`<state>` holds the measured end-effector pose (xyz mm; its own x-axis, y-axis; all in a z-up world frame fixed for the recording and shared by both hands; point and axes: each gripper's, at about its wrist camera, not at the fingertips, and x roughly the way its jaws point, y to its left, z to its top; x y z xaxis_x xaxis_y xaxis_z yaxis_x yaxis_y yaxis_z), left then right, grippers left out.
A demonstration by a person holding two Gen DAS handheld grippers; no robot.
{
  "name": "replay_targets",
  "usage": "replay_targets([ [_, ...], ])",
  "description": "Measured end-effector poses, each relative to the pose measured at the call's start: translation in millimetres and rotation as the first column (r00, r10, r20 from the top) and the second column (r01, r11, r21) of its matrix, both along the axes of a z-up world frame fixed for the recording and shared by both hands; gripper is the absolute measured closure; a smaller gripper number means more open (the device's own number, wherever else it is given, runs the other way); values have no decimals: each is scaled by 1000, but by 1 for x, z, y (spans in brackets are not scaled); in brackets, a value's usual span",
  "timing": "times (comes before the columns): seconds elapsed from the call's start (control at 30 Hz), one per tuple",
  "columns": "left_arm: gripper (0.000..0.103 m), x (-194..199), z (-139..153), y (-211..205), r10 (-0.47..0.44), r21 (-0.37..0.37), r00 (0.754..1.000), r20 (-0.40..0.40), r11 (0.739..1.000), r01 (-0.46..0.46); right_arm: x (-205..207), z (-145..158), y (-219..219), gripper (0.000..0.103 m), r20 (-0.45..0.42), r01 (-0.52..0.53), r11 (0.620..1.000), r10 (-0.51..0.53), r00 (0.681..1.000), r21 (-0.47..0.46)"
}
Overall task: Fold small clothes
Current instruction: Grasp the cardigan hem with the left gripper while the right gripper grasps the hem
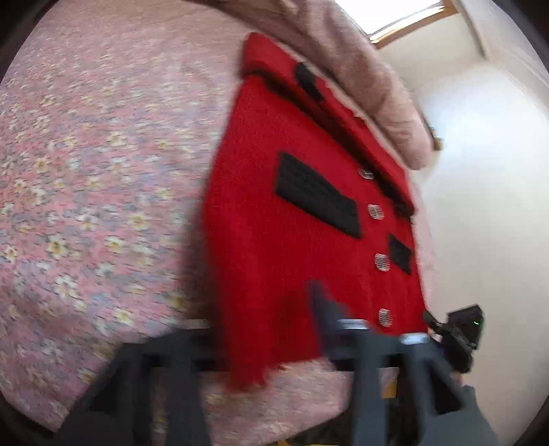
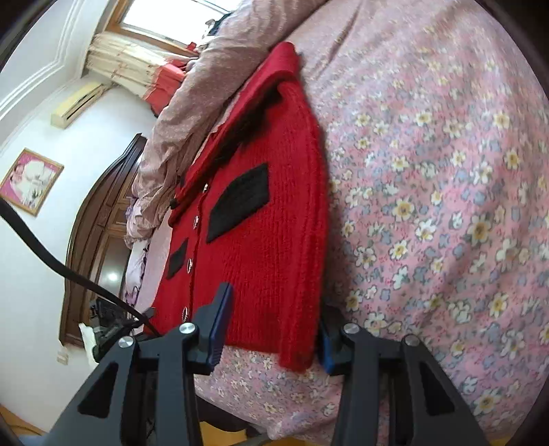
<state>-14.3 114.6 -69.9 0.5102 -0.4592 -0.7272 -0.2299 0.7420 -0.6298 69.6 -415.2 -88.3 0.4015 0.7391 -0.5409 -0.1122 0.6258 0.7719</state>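
A small red knitted cardigan (image 1: 295,219) with black patches and silver buttons lies flat on a pink flowered bedspread (image 1: 85,192). It also shows in the right wrist view (image 2: 267,247). My left gripper (image 1: 267,329) is open at the cardigan's near hem; one finger lies over the fabric, the other is hidden behind the blurred hem. My right gripper (image 2: 274,329) is open, its blue-padded fingers (image 2: 219,326) either side of the near hem corner, one above the fabric and one partly hidden beside it. The other gripper (image 1: 459,329) shows at the hem's far end.
A bunched pinkish quilt (image 1: 370,79) lies along the cardigan's far side. The bedspread (image 2: 446,206) stretches wide beside the garment. A dark wooden headboard (image 2: 99,219), a window (image 2: 161,20) and a white wall (image 1: 487,206) are beyond the bed.
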Motion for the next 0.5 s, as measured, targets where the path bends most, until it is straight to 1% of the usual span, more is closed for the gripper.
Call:
replay_targets([
  [0.03, 99, -2, -3, 3, 10, -16, 1000, -3, 1000, -10, 1, -1, -1, 65, -11, 1, 1000, -1, 1000, 14],
  [0.07, 100, -4, -5, 7, 22, -49, 1000, -2, 999, -22, 1, -4, -1, 71, -28, 3, 1000, -3, 1000, 22],
  [0.1, 100, -6, -6, 10, 29, -78, 1000, -12, 997, -30, -1, -7, -3, 90, -41, 7, 1000, -6, 999, 15],
  [0.13, 101, -8, -6, 12, 30, -91, 999, -12, 995, -31, -2, -10, -3, 96, -62, 15, 1000, -15, 998, -7],
  [0.17, 101, -11, -4, 12, 31, -86, 999, -8, 996, -32, -4, -13, -5, 96, -71, 19, 1000, -20, 997, -14],
  [0.2, 101, -12, -3, 13, 32, -76, 999, -8, 997, -33, -7, -12, -6, 97, -64, 25, 1000, -26, 998, -10],
  [0.23, 101, -15, 0, 13, 32, -68, 999, -1, 997, -32, -9, -9, -5, 97, -54, 28, 999, -30, 998, -28],
  [0.27, 102, -19, 3, 13, 37, -71, 999, 9, 997, -36, -11, -4, -3, 97, -33, 33, 998, -35, 999, -58],
  [0.3, 102, -22, 6, 15, 37, -71, 999, 17, 997, -36, -14, 1, 0, 97, -9, 32, 997, -33, 999, -69],
  [0.43, 102, -38, 23, 14, 21, -45, 997, 69, 999, -18, -26, 18, 2, 98, 50, 64, 996, -60, 997, -68],
  [0.5, 102, -46, 25, 16, 18, -54, 997, 74, 998, -14, -35, 25, -1, 98, 63, 75, 995, -71, 995, -60],
])
